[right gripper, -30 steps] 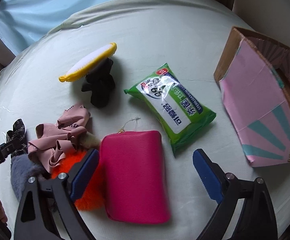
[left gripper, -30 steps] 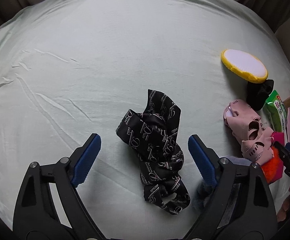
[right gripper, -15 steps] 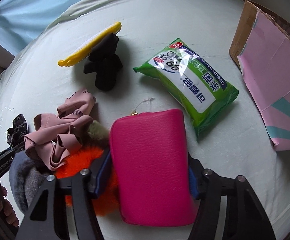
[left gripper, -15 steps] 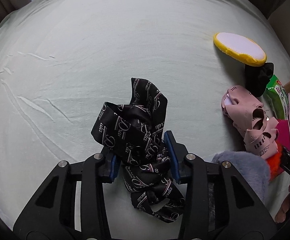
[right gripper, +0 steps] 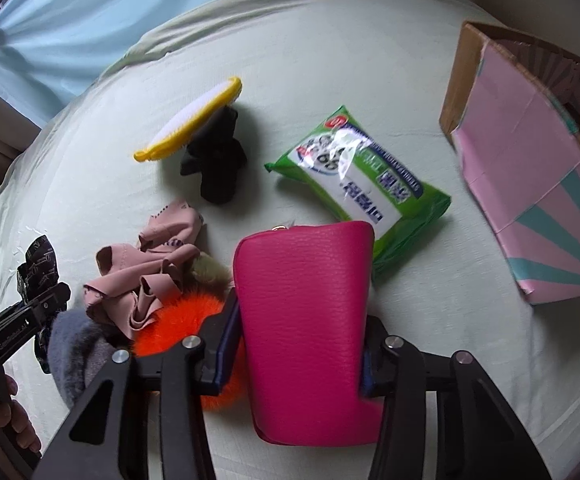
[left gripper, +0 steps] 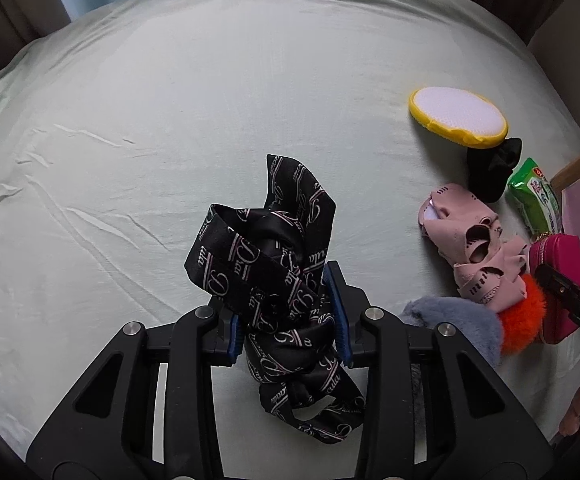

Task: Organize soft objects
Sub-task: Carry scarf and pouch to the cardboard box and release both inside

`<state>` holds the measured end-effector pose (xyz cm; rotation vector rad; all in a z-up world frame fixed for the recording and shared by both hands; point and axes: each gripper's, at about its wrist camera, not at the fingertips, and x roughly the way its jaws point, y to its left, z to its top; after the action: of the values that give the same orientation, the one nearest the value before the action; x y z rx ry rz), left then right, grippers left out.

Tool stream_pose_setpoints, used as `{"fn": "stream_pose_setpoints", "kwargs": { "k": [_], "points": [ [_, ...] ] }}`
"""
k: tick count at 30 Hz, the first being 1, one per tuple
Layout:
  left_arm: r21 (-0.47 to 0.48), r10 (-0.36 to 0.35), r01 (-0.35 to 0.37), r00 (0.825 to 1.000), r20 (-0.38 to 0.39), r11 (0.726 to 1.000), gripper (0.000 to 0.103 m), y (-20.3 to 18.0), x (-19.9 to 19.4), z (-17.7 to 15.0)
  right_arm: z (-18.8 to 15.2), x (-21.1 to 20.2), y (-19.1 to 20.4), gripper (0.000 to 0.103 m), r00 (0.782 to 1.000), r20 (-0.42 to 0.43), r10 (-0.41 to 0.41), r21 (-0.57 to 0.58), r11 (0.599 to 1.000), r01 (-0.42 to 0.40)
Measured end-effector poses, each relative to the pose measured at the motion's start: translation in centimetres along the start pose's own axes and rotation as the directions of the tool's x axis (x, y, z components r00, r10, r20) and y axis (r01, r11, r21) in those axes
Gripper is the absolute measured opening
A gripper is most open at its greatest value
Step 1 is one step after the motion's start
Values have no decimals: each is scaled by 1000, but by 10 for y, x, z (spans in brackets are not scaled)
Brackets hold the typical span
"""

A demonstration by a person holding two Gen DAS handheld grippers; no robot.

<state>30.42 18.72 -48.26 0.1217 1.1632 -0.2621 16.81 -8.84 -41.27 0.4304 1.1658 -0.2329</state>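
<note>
My left gripper (left gripper: pixel 287 316) is shut on a black patterned scarf (left gripper: pixel 265 248) and holds it bunched above the pale green bed sheet (left gripper: pixel 169 100). My right gripper (right gripper: pixel 294 340) is shut on a pink leather pouch (right gripper: pixel 306 320), lifted off the sheet. A pink cloth (right gripper: pixel 145 280), an orange fur piece (right gripper: pixel 177 320) and a grey fur piece (right gripper: pixel 73 356) lie heaped to the left of the pouch. The heap also shows in the left wrist view, with the pink cloth (left gripper: pixel 474 248) at the right.
A green wipes pack (right gripper: pixel 362 188) lies beyond the pouch. A yellow-rimmed white pad (right gripper: pixel 193 120) and a black cloth (right gripper: pixel 215 168) lie further back. A pink cardboard box (right gripper: pixel 530 168) stands open at the right. Curtains hang behind the bed.
Both grippers closed from open: the left on the scarf, the right on the pouch. Both items have since been raised off the sheet.
</note>
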Motion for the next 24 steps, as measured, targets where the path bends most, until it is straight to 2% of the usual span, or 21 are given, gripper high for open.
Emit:
{"fn": "stream_pose_setpoints", "kwargs": {
  "k": [7,13,20,24],
  "points": [
    [-23,4,-3,999,50,1000,31,1,-69,14,13,-56,6,42,998,61,2,-45,999,1],
    [-27,44,-41,991,130,999,31,-17,-156,27,34,-135,17,42,990,133,43,-100,995,-30],
    [-49,85,-76,973,217,996,31,-68,-255,38,57,-232,5,42,971,201,128,-154,983,-98],
    [-70,93,-78,965,245,994,31,-113,-291,37,72,-269,-18,42,962,220,159,-182,976,-119]
  ]
}}
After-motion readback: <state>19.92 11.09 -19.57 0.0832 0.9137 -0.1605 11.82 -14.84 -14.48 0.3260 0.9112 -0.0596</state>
